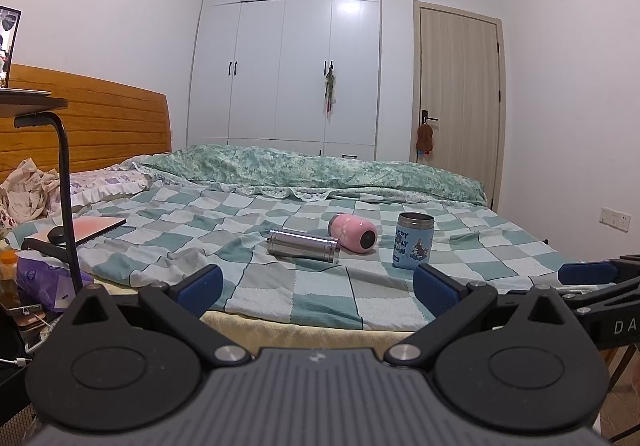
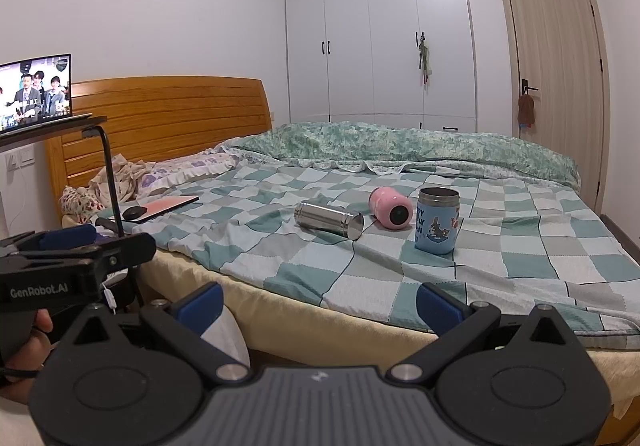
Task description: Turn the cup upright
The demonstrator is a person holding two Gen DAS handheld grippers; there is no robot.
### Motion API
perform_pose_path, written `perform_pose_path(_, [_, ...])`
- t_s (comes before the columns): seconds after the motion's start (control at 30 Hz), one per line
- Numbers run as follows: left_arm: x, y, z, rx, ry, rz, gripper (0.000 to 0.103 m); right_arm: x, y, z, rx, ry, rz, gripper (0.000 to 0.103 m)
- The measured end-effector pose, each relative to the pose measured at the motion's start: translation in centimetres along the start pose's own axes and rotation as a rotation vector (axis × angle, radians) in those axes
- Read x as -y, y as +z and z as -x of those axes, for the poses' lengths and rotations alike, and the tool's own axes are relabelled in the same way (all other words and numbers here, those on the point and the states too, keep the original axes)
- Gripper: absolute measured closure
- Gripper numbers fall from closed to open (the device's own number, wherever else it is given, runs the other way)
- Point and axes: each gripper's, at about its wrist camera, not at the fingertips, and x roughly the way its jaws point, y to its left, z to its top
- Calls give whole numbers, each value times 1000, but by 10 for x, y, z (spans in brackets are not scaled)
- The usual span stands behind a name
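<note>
Three cups sit on the checked bedspread [image 1: 280, 294] [image 2: 520, 266]. A steel cup [image 1: 304, 246] [image 2: 329, 221] lies on its side. A pink cup [image 1: 353, 233] [image 2: 391, 208] lies on its side just behind it, base toward me. A blue cartoon cup [image 1: 414, 240] [image 2: 437, 219] stands upright to their right. My left gripper [image 1: 318, 288] is open and empty, at the bed's near edge, short of the cups. My right gripper [image 2: 320, 308] is open and empty, also at the near edge. Each gripper shows at the side of the other's view.
A wooden headboard [image 2: 168, 117] and pillows are at the left. A laptop [image 2: 166, 204] with a mouse lies on the bed's left side. A black stand [image 2: 110, 173] carries a lit screen [image 2: 34, 91]. A folded green quilt [image 2: 400, 145], wardrobe and door are behind.
</note>
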Motion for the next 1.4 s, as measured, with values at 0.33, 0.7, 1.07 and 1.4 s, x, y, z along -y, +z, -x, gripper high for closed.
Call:
perform_pose_path(0.33, [1, 0, -1, -8, 3, 5, 0, -1, -1, 0, -2, 0, 0, 0])
perform_pose_path(0.7, [-3, 6, -10, -14, 23, 14, 0, 2, 1, -4, 12, -7, -2, 0])
perform_pose_path(1.07, [-24, 14, -114, -107, 93, 25, 0, 24, 40, -99, 16, 5, 42, 0])
perform_pose_path(1.4, [-49, 27, -183, -160, 94, 101, 0, 30, 78, -181, -7, 20, 70, 0])
